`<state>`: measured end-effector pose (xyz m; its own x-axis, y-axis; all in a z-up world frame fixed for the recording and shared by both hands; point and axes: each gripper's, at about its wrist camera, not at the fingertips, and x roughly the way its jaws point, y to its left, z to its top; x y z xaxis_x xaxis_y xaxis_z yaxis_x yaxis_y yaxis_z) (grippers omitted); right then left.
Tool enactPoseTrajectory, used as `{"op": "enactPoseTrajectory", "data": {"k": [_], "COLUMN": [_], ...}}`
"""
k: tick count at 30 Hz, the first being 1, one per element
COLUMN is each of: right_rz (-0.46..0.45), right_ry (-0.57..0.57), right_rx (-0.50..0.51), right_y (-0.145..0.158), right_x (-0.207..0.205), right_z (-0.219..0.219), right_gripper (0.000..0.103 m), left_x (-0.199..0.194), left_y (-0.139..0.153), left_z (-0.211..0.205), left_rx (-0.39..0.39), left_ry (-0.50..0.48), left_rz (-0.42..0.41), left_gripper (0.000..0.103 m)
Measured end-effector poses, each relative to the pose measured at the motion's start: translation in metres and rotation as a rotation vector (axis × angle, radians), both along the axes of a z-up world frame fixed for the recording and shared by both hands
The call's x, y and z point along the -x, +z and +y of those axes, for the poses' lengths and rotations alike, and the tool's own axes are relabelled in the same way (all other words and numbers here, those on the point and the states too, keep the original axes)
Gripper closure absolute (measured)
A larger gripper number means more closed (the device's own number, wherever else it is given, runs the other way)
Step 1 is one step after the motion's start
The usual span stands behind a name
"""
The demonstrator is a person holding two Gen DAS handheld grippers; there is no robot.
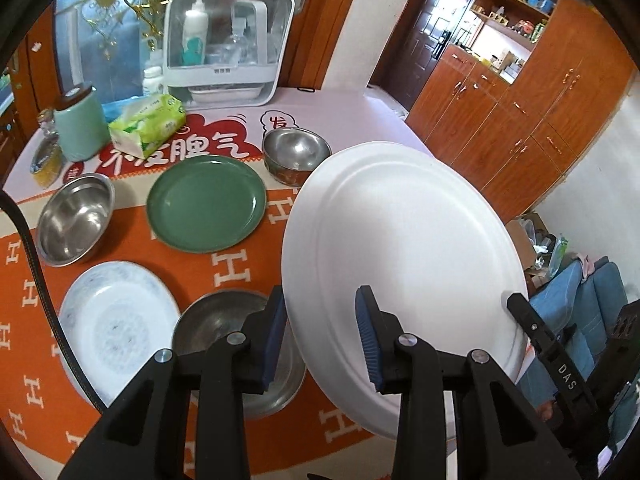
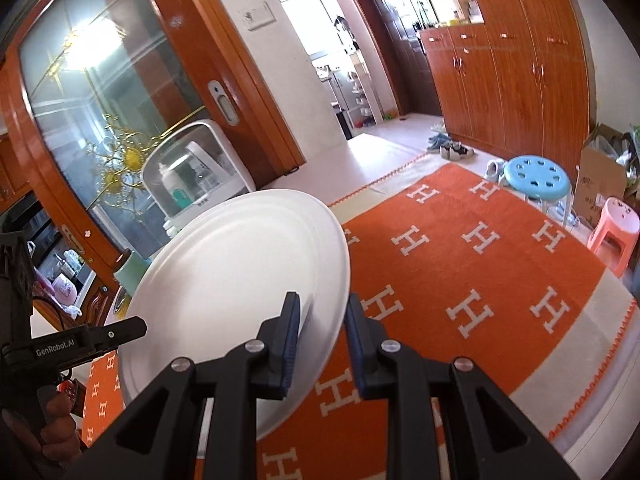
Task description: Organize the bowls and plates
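While both grippers hold it, the white plate hangs tilted above the right side of the orange cloth. The left gripper has its jaws narrowly apart, clamped on the plate's near-left rim. The right gripper clamps the opposite rim, one pad on each face. On the cloth to the left lie a green plate, a patterned plate and three steel bowls.

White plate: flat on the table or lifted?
Lifted and tilted. The white plate hangs above the tablecloth, its rim clamped by both grippers.
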<state>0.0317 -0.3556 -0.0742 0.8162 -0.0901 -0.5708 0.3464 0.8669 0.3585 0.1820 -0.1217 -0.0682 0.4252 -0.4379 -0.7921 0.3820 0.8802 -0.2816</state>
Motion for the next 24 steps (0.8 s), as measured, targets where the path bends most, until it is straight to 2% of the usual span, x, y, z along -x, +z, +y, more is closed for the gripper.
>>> {"op": "enactPoseTrajectory", "data": {"k": [11,24], "right_rz": [-0.016,0.041], "right_ry": [0.036,0.133], "right_rx": [0.097,0.129], "right_y": [0.018,0.003], "right_x": [0.056,0.093], "right_z": [0.061,0.12], "right_gripper": [0.08,0.079], "left_x": [0.071,0.138], "left_y": [0.02,0.002], "left_z": [0.064,0.139], "left_rx": [0.037,0.037], "left_ry": [0.02,0.108], "left_rz": [-0.051,-0.026], "left_gripper": [0.069,0.069]}}
